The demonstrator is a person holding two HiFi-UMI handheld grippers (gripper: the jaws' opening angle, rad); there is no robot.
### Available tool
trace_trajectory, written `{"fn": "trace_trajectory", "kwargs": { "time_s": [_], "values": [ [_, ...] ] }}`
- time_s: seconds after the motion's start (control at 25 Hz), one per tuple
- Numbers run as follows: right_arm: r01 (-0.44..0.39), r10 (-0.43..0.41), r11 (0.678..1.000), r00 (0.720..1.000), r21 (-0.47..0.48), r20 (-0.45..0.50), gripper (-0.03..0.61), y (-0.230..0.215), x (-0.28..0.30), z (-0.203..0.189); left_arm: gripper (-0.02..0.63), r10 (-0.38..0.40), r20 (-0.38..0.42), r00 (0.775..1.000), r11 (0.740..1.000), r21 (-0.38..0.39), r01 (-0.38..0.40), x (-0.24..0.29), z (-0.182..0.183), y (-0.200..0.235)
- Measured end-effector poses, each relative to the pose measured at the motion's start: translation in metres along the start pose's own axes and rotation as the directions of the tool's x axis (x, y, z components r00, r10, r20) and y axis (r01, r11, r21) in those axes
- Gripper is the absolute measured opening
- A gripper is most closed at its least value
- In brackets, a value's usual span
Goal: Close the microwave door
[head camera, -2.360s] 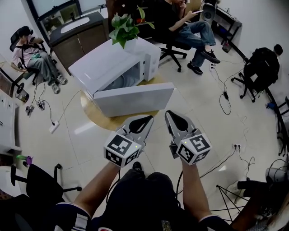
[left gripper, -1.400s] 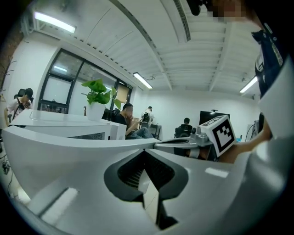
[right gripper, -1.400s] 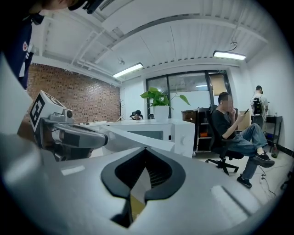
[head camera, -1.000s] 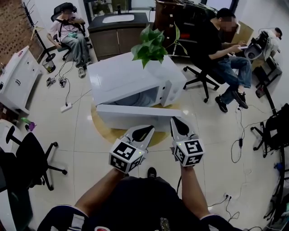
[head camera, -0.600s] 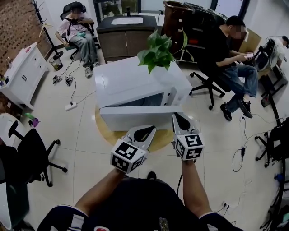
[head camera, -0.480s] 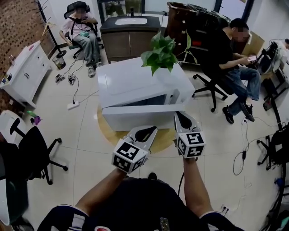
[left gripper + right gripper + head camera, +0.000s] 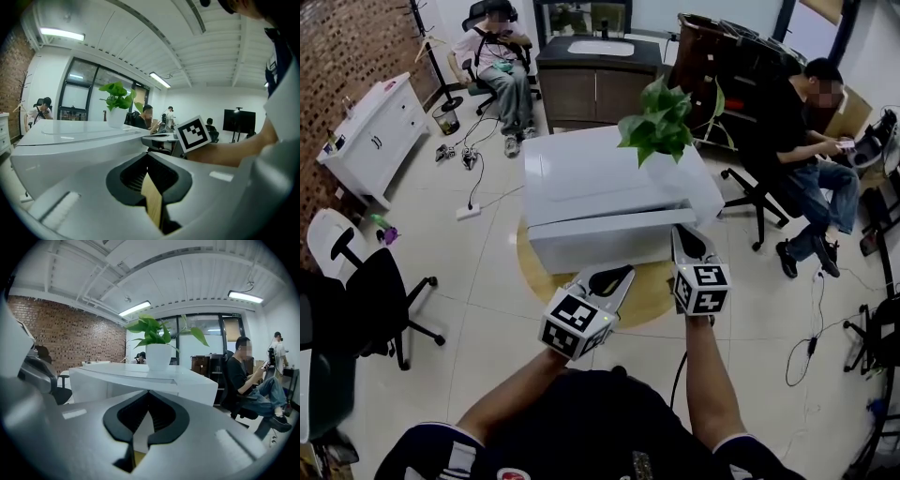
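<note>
A white microwave [image 7: 609,173] stands on a round wooden table [image 7: 649,292] with a potted plant [image 7: 661,117] on its top. Its door [image 7: 595,244] lies almost flush against the body, with a thin gap along the top edge. My right gripper [image 7: 682,232] is shut and empty, its tips at the door's right end. My left gripper [image 7: 623,272] is shut and empty, just in front of the door's lower edge. The left gripper view has the microwave [image 7: 70,140] ahead of the jaws. In the right gripper view the microwave [image 7: 140,378] and plant [image 7: 158,352] are close ahead.
A black office chair [image 7: 375,291] stands on the tiled floor at left, and a white cabinet [image 7: 380,131] is by the brick wall. Seated people are at the back [image 7: 502,47] and at right [image 7: 811,150]. Cables trail on the floor [image 7: 473,202].
The door has swung from wide open to almost against the microwave body. My right gripper has moved forward to the door's right end. The head view has shifted round the table.
</note>
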State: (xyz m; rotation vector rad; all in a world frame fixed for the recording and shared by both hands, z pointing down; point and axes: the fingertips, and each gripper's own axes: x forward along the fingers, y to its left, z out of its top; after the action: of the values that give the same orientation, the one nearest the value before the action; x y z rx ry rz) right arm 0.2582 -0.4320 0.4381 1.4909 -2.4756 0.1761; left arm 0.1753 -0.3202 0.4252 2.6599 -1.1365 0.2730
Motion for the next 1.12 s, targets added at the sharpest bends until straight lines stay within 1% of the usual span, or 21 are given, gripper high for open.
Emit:
{"fn": "trace_trajectory", "kwargs": {
  "time_s": [0.28, 0.48, 0.68, 0.8, 1.0, 1.12],
  "values": [
    [-0.007, 0.007, 1.000, 1.000, 0.017, 0.023, 0.003, 0.000, 0.007, 0.003, 0.012, 0.012, -0.007, 1.000, 1.000, 0.001, -0.012, 0.001, 0.002, 0.007],
    [-0.015, 0.015, 0.999, 1.000, 0.034, 0.012, 0.003, -0.001, 0.010, 0.003, 0.012, -0.002, -0.019, 1.000, 1.000, -0.002, 0.002, 0.005, -0.002, 0.003],
    [-0.015, 0.015, 0.999, 0.999, 0.030, -0.029, 0.005, -0.004, 0.028, 0.009, 0.012, -0.005, -0.015, 1.000, 1.000, 0.000, 0.005, 0.005, -0.001, 0.003],
    [-0.025, 0.026, 0.999, 1.000, 0.043, -0.017, 0.005, -0.004, 0.027, 0.008, 0.012, -0.002, -0.020, 1.000, 1.000, -0.003, 0.002, 0.002, -0.002, 0.006],
    [-0.033, 0.035, 0.999, 0.999, 0.037, -0.037, 0.002, -0.005, 0.025, 0.007, 0.012, -0.003, 0.000, 1.000, 1.000, 0.002, 0.003, -0.003, 0.006, 0.010],
    [-0.038, 0.039, 0.998, 0.999, 0.057, -0.012, 0.002, -0.001, 0.015, 0.011, 0.012, -0.012, 0.012, 1.000, 1.000, 0.012, 0.012, -0.006, 0.012, 0.014]
  ]
}}
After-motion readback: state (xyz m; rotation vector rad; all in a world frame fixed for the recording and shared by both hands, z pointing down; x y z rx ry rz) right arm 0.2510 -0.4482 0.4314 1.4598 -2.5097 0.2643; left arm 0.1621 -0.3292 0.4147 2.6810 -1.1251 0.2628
